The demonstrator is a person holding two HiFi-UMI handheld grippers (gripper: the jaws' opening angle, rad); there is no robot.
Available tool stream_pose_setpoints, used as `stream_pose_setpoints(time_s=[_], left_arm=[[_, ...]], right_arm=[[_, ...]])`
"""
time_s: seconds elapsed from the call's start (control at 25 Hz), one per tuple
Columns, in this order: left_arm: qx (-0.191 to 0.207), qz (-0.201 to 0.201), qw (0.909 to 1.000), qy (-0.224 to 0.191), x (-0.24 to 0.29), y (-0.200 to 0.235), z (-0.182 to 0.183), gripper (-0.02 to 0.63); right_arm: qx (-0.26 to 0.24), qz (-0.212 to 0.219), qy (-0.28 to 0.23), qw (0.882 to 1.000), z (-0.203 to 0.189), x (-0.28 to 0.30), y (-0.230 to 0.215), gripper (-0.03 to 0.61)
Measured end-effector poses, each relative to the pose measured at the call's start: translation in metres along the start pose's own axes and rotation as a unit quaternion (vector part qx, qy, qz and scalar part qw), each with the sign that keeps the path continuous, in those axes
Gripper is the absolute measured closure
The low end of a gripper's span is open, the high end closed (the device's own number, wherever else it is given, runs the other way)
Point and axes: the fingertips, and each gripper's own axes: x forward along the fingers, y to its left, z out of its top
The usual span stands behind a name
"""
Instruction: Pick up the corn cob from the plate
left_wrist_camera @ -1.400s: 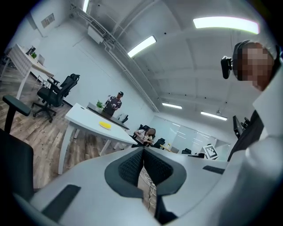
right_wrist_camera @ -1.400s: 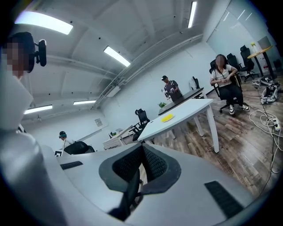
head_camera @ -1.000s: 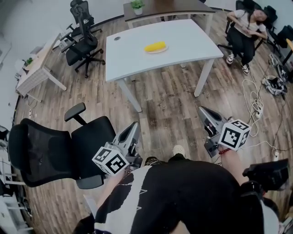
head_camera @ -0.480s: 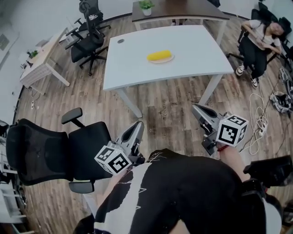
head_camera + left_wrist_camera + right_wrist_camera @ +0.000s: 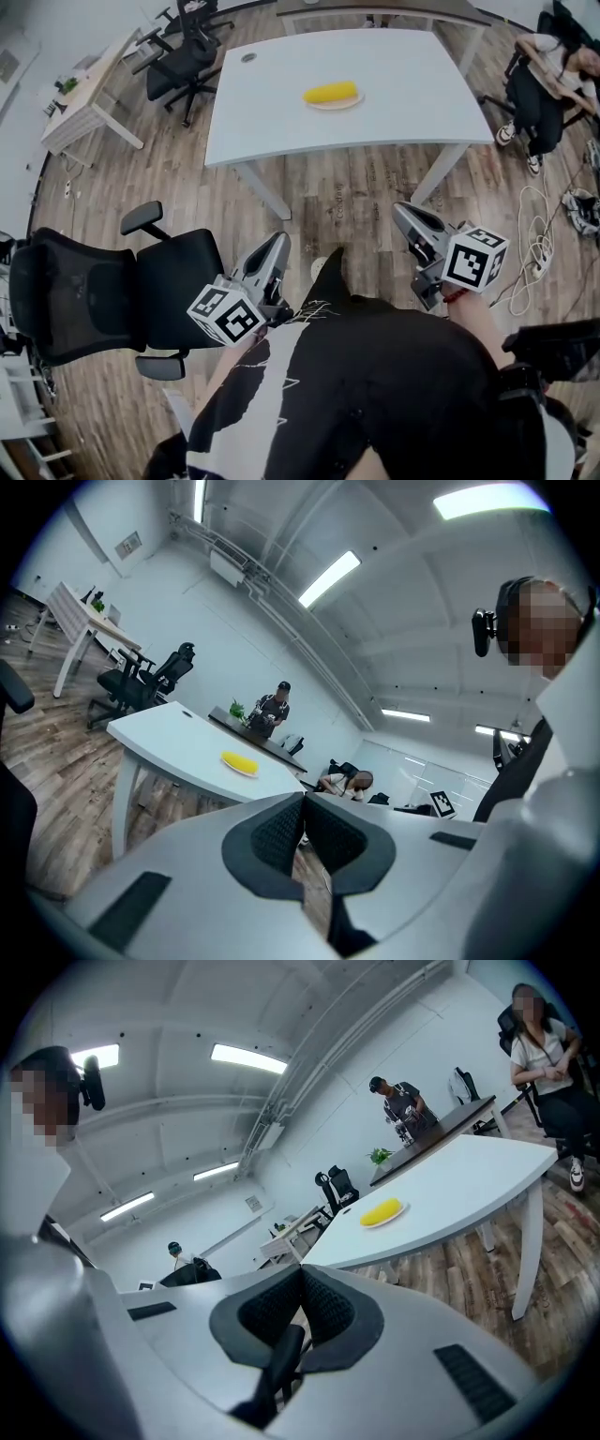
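A yellow corn cob [image 5: 332, 92] lies on a small plate [image 5: 339, 104] in the middle of the white table [image 5: 281, 117], well ahead of me. The corn cob [image 5: 239, 760] also shows small in the left gripper view, and the corn cob [image 5: 381, 1211] on its plate in the right gripper view. My left gripper [image 5: 279, 244] is held low over the wooden floor, jaws together, nothing in them. To its right my right gripper [image 5: 401, 213] hangs at the same distance from the table, jaws likewise together and empty. Both point toward the table.
A black office chair [image 5: 112, 295] stands close at my left. More chairs [image 5: 187, 56] and a light desk [image 5: 84, 103] are at the far left. A seated person [image 5: 548, 84] is at the right, with cables [image 5: 539, 225] on the floor. A dark desk [image 5: 375, 7] stands behind the table.
The table and corn have drawn nearer and lower in the head view as I walk toward them. Both grippers have come forward with me, still shut.
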Motion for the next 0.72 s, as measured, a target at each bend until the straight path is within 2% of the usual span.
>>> stream_pose_setpoints(time_s=[0.4,0.72], left_arm=[[-0.010,-0.008,0.9997,0.019,0.056,0.026,0.011,0.600],[-0.006,-0.026,0.9992,0.028,0.112,0.072,0.052,0.600]], right_arm=[[0.025,-0.018,0.009,1.000,0.023,0.029,-0.041,0.565],[0.045,-0.031,-0.002,0.999,0.066,0.089,-0.079,0.565]])
